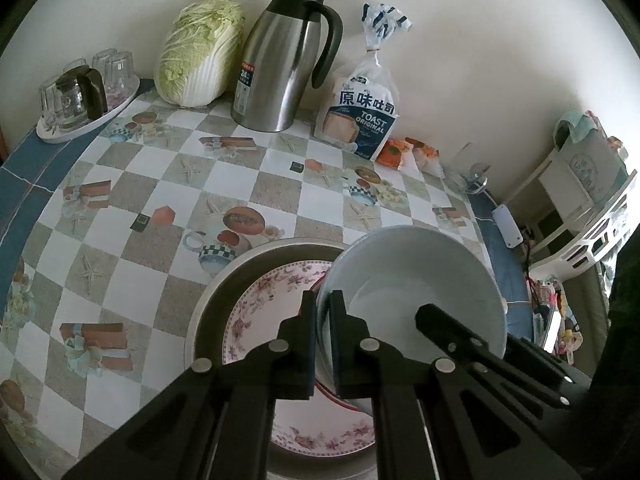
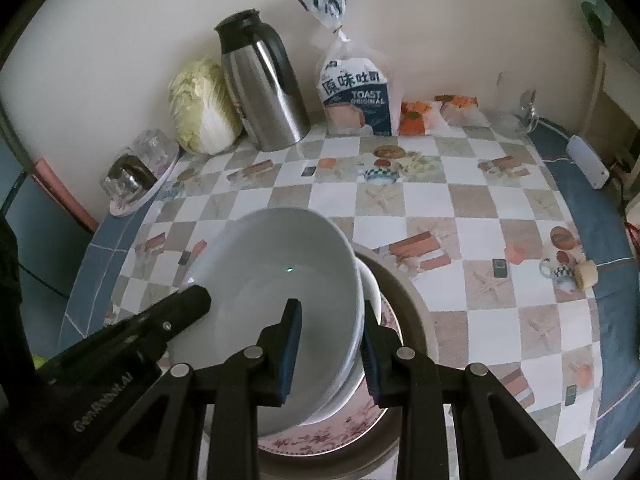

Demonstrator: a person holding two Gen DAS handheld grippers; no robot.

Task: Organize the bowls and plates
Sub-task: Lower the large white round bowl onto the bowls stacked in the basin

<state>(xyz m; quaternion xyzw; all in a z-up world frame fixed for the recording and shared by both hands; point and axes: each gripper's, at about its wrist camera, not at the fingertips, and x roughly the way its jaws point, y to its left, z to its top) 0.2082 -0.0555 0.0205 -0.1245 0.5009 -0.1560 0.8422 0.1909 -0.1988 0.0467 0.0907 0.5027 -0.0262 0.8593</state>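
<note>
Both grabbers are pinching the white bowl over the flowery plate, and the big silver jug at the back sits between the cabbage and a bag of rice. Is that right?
Almost. The bag is toast bread, not rice; the left wrist view shows "TOAST ORIGINAL" printed on it. The rest holds: the left gripper and the right gripper each clamp the white bowl by its rim over the flowery plate, and the silver jug stands between the cabbage and that bag.

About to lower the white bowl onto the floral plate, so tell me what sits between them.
Nothing visible does. The white bowl, held by both grippers' jaws on opposite rim sides, hangs right over the floral plate in the metal basin.
</note>
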